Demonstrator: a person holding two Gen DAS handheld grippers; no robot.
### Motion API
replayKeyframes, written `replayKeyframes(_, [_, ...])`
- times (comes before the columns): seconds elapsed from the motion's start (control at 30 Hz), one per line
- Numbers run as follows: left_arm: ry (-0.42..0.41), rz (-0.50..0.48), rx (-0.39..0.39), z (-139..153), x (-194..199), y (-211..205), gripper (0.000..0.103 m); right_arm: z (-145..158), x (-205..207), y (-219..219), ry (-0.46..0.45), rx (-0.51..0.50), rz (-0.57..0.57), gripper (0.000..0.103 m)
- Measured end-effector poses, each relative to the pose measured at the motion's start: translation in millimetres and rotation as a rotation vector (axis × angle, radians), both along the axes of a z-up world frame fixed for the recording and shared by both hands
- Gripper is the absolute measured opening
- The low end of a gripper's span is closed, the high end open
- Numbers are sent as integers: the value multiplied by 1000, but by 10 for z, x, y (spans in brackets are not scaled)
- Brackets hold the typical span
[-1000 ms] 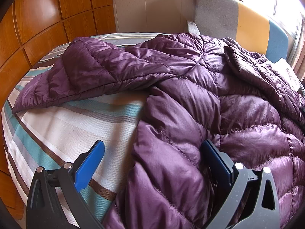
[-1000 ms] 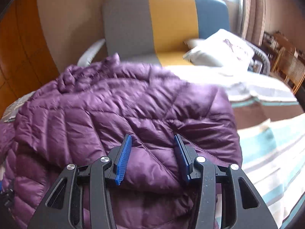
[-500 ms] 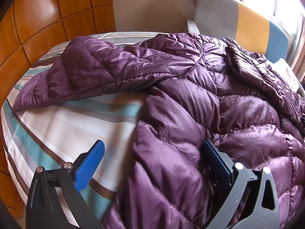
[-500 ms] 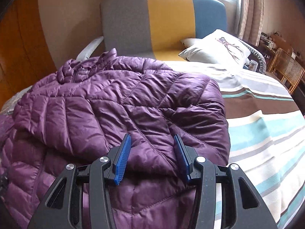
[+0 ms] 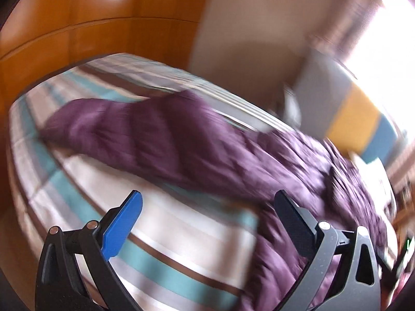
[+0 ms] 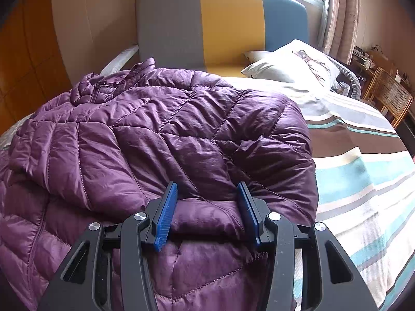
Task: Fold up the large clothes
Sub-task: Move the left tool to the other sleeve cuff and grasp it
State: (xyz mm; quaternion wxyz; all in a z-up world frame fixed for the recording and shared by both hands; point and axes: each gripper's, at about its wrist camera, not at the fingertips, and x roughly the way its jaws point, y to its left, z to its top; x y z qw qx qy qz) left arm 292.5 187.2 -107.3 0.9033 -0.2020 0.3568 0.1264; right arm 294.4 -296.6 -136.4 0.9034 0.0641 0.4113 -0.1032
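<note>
A purple puffer jacket (image 6: 155, 140) lies across the striped bed (image 6: 363, 171), its collar toward the headboard (image 6: 220, 23), 1 sleeve reaching toward the bed's far edge. The right gripper (image 6: 207, 202) pinches a folded ridge of the jacket. The left gripper (image 5: 207, 207) gapes wide, holding nothing, above the bare bed, beside the jacket; that view is blurred.

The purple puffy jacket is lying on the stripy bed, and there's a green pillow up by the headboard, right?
Almost. The purple jacket does lie on the striped bed, but the pillow by the headboard is white with a dark printed picture, not green. The right wrist view shows it.
</note>
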Motion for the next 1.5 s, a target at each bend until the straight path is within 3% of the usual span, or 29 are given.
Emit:
replayKeyframes(0.27, [46, 283, -90, -237, 16, 1075, 97, -9, 9, 15, 0, -12, -1, 48])
replayKeyframes(0.4, [55, 405, -192, -403, 1, 1556, 83, -12, 8, 18, -1, -11, -1, 48])
replayKeyframes(0.47, [62, 450, -244, -488, 6, 1722, 78, -14, 9, 21, 0, -14, -1, 48])
replayKeyframes(0.67, [60, 514, -341, -676, 78, 1999, 78, -27, 18, 24, 0, -22, -2, 48])
replayKeyframes(0.87, [78, 549, -262, -696, 227, 1995, 73, -31, 18, 31, 0, -26, -3, 48])
replayKeyframes(0.97, [115, 566, -207, -683, 294, 1954, 48, -31, 17, 31, 0, -24, -3, 48])
replayKeyframes(1.03, [111, 540, -199, -711, 357, 1972, 17, -32, 16, 26, -1, -23, -3, 48])
replayKeyframes(1.07, [104, 515, -222, -732, 373, 1974, 11, -31, 16, 30, -1, -23, -3, 48])
replayKeyframes(1.23, [51, 524, -226, -694, 282, 1978, 6, -31, 19, 30, -1, -24, -3, 48])
replayKeyframes(1.4, [-29, 604, -277, -542, 45, 2022, 5, -32, 23, 30, -2, -21, -4, 48])
replayKeyframes(1.5, [-76, 609, -226, -363, -47, 1913, 5, -31, 22, 29, -3, -21, -4, 48])
